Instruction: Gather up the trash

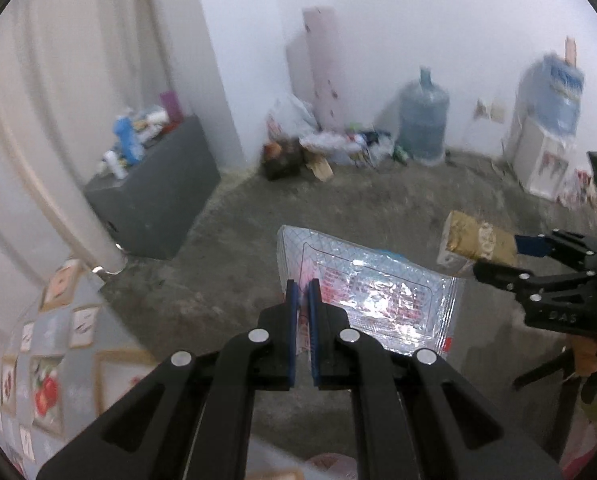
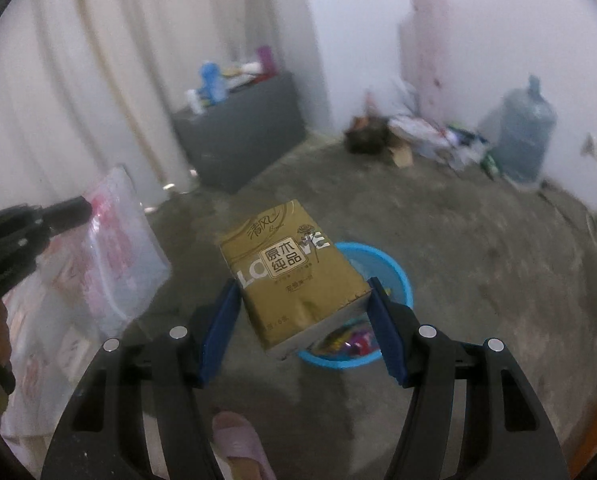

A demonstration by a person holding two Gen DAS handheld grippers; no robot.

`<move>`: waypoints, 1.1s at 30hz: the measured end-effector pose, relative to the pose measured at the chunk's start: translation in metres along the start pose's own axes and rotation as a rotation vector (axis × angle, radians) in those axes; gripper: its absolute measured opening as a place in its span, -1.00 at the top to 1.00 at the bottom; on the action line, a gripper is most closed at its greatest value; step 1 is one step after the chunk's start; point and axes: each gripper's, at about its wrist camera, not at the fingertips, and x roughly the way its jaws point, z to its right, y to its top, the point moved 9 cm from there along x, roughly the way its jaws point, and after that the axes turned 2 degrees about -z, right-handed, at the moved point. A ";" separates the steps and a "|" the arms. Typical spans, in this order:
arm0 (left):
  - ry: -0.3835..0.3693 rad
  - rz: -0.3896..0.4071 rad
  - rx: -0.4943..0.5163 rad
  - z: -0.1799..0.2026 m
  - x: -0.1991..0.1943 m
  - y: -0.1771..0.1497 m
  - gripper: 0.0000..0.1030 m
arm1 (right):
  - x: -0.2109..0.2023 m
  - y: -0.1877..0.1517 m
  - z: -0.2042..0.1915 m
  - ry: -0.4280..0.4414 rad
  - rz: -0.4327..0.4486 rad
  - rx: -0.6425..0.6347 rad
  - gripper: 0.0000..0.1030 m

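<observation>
My left gripper (image 1: 303,288) is shut on the edge of a clear plastic wrapper (image 1: 362,292) with red print, held above the concrete floor. The wrapper also shows in the right wrist view (image 2: 110,252) at the left, with the left gripper (image 2: 86,206). My right gripper (image 2: 302,292) is shut on a gold tissue pack (image 2: 294,272), held above a blue basin (image 2: 394,276) with colourful wrappers in it. The right gripper (image 1: 494,256) and the tissue pack (image 1: 474,242) show at the right of the left wrist view.
A grey cabinet (image 1: 158,204) with bottles on top stands by the curtain. A rubbish pile (image 1: 326,148) and a large water jug (image 1: 424,120) sit along the far wall. A water dispenser (image 1: 546,128) is at the right. A pink slipper (image 2: 238,444) is below the right gripper.
</observation>
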 end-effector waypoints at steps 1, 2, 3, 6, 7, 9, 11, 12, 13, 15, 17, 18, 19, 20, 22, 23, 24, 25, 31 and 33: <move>-0.012 -0.031 0.007 0.004 0.019 0.002 0.90 | 0.009 -0.002 0.006 -0.006 -0.016 0.023 -0.16; -0.024 -0.063 0.013 0.007 0.037 0.004 0.90 | 0.019 -0.004 0.012 -0.010 -0.030 0.046 -0.16; -0.036 -0.098 0.016 0.011 0.054 0.004 0.90 | 0.026 -0.004 0.018 -0.014 -0.040 0.062 -0.16; -0.058 -0.176 0.011 0.020 0.098 0.006 0.89 | 0.056 -0.007 0.032 -0.011 -0.085 0.133 -0.16; -0.067 -0.193 0.009 0.024 0.109 0.007 0.89 | 0.063 -0.009 0.037 -0.011 -0.098 0.157 -0.16; -0.093 -0.237 0.008 0.033 0.137 0.008 0.88 | 0.064 -0.015 0.048 -0.008 -0.112 0.190 -0.16; -0.091 -0.264 0.005 0.036 0.156 0.008 0.85 | 0.077 -0.016 0.056 -0.003 -0.127 0.217 -0.17; -0.106 -0.271 -0.001 0.039 0.166 0.009 0.79 | 0.086 -0.016 0.060 -0.006 -0.133 0.237 -0.19; -0.123 -0.273 -0.003 0.043 0.176 0.010 0.67 | 0.089 -0.017 0.062 -0.004 -0.133 0.252 -0.22; -0.135 -0.272 0.008 0.050 0.192 0.010 0.50 | 0.104 -0.015 0.070 0.009 -0.129 0.296 -0.33; -0.157 -0.294 0.004 0.056 0.209 0.006 0.16 | 0.117 -0.018 0.082 -0.007 -0.132 0.336 -0.46; -0.154 -0.300 -0.001 0.056 0.212 0.004 0.06 | 0.122 -0.021 0.088 -0.029 -0.140 0.353 -0.46; -0.145 -0.305 -0.003 0.057 0.216 0.004 0.06 | 0.122 -0.021 0.090 -0.038 -0.141 0.366 -0.46; -0.145 -0.306 -0.002 0.058 0.217 0.004 0.05 | 0.119 -0.023 0.092 -0.042 -0.138 0.381 -0.46; -0.155 -0.300 -0.004 0.061 0.212 0.005 0.01 | 0.111 -0.026 0.092 -0.039 -0.131 0.393 -0.46; -0.163 -0.291 -0.003 0.062 0.207 0.006 -0.03 | 0.106 -0.027 0.091 -0.039 -0.125 0.390 -0.46; -0.164 -0.284 0.002 0.062 0.203 0.007 -0.05 | 0.102 -0.027 0.090 -0.040 -0.120 0.383 -0.46; -0.160 -0.272 0.013 0.061 0.197 0.009 -0.05 | 0.097 -0.027 0.088 -0.047 -0.115 0.370 -0.46; -0.148 -0.185 0.007 0.046 0.139 0.028 -0.06 | 0.050 -0.019 0.070 -0.064 -0.055 0.269 -0.46; -0.147 -0.142 -0.002 0.039 0.109 0.034 -0.09 | 0.041 -0.013 0.068 -0.064 -0.033 0.247 -0.46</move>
